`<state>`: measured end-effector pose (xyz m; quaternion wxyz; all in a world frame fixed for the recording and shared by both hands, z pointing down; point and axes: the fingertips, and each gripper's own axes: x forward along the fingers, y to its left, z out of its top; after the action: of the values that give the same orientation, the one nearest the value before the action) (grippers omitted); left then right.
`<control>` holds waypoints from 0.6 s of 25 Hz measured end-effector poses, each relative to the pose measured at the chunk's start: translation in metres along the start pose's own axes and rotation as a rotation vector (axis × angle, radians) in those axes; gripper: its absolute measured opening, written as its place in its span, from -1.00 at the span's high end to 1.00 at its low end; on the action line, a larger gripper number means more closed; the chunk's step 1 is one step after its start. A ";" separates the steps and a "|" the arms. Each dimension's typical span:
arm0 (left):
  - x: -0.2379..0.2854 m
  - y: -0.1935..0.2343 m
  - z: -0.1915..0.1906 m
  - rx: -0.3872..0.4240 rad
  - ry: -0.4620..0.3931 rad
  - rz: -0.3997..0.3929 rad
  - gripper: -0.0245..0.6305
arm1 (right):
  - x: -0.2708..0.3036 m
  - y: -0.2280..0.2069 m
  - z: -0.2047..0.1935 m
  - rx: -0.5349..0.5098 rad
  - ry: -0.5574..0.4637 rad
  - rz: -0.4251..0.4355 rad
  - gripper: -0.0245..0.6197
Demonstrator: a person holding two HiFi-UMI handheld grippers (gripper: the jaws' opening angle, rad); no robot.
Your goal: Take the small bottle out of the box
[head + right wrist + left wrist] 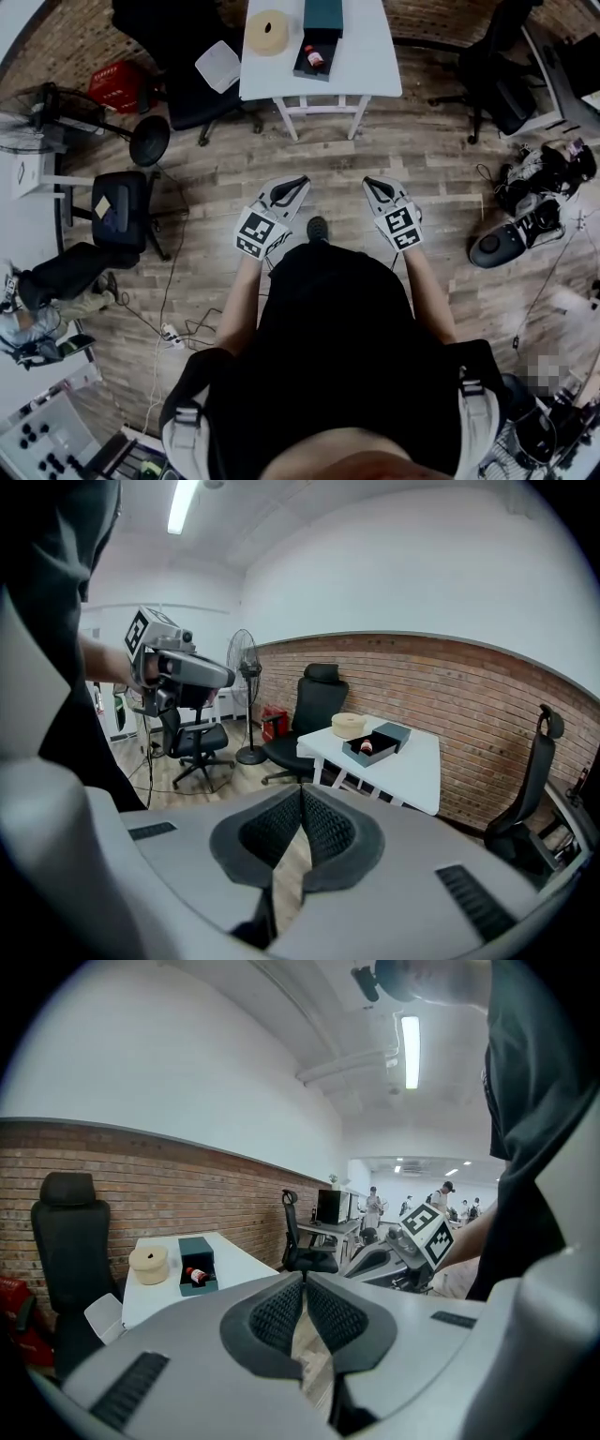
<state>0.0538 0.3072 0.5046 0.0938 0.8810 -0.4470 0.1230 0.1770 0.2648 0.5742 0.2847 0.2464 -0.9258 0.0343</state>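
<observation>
A dark teal open box [314, 62] lies on a white table [370, 56] far ahead, its lid [323, 16] standing behind it. Inside lies a small red bottle [315, 58] with a white label. The box [198, 1281] and bottle [195, 1275] show small in the left gripper view, and the box [370, 749] and bottle [366, 747] likewise in the right gripper view. My left gripper [298, 182] and right gripper [370, 184] are held side by side over the wood floor, well short of the table. Both are shut with nothing between their jaws.
A round beige roll [268, 32] sits on the table left of the box. Black office chairs [192, 89] stand left of the table and another [497, 84] to the right. A floor fan [148, 141], a red crate [117, 86] and floor cables [173, 328] lie to the left.
</observation>
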 end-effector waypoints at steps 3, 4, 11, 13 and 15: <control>0.004 0.012 0.001 0.022 0.012 -0.025 0.83 | 0.008 -0.003 0.011 0.004 -0.018 -0.024 0.93; 0.005 0.014 0.003 0.026 0.010 -0.033 0.83 | 0.009 -0.004 0.013 0.005 -0.021 -0.032 0.93; 0.010 0.027 0.012 0.047 -0.010 -0.080 0.83 | 0.018 -0.012 0.015 0.030 -0.004 -0.073 0.93; 0.009 0.030 0.010 0.046 -0.007 -0.086 0.83 | 0.021 -0.013 0.016 0.032 -0.005 -0.079 0.93; 0.007 0.036 0.008 0.043 -0.003 -0.087 0.83 | 0.025 -0.012 0.020 0.033 -0.012 -0.083 0.93</control>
<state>0.0302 0.2787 0.5012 0.0791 0.9018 -0.4055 0.1269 0.1544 0.2395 0.5701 0.2760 0.2896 -0.9158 0.0361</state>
